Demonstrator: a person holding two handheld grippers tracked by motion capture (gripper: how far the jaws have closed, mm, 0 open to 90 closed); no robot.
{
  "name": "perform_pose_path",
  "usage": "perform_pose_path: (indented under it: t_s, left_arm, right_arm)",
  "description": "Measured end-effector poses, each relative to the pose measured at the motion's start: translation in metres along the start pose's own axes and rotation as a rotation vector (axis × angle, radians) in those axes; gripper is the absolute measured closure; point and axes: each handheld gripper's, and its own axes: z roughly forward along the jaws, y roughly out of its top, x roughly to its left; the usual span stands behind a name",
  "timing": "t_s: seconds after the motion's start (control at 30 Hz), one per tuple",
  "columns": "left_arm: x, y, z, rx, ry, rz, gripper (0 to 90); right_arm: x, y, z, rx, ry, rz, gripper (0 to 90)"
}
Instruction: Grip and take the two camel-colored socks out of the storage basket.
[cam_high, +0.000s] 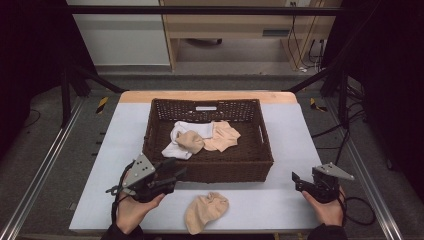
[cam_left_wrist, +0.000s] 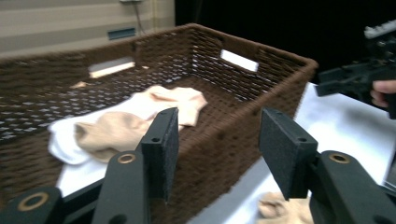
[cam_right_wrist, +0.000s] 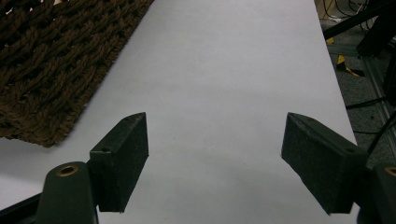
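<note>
The basket (cam_high: 210, 165) is dark brown woven wicker, rough and ropy. The socks (cam_high: 206, 136) in it and the beige sock (cam_high: 205, 210) at its 6 o'clock are soft matt knit cloth. The tabletop (cam_right_wrist: 233, 70) is smooth, matt and pale, edged with wood at 12 o'clock.

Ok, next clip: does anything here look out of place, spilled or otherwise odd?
One thing: a beige sock lies crumpled on the white table outside the brown wicker basket, by its near wall, while the other socks are heaped inside. Nothing looks damaged or spilled. Both the left gripper and right gripper are open and empty.
</note>
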Motion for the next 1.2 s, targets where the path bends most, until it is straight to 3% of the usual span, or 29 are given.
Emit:
perform_pose_path:
  t_s: [0.3, 0.53, 0.77, 0.87, 1.03, 1.2]
  left_arm:
    - [0.03, 0.023, 0.006, -0.022, 0.083, -0.039, 45.5]
    - [0.043, 0.051, 0.028, -0.013, 0.118, -0.013, 44.2]
    - [0.054, 0.072, 0.05, -0.009, 0.166, -0.013, 43.4]
    - [0.059, 0.076, 0.061, -0.002, 0.192, -0.002, 43.6]
    - [0.071, 0.075, 0.078, 0.014, 0.219, -0.019, 44.8]
    - [0.082, 0.067, 0.096, 0.067, 0.244, -0.032, 46.5]
  right_arm:
    - [0.0, 0.001, 0.0, -0.004, -0.002, 0.002, 23.0]
    - [0.0, 0.002, 0.0, -0.009, 0.001, 0.003, 23.0]
    - [0.0, 0.002, 0.001, -0.01, 0.001, 0.0, 23.1]
    - [0.0, 0.002, 0.001, -0.01, 0.002, 0.0, 23.2]
    - [0.0, 0.003, 0.001, -0.009, 0.004, 0.001, 23.2]
    - [0.001, 0.003, 0.002, -0.009, 0.006, 0.001, 23.2]
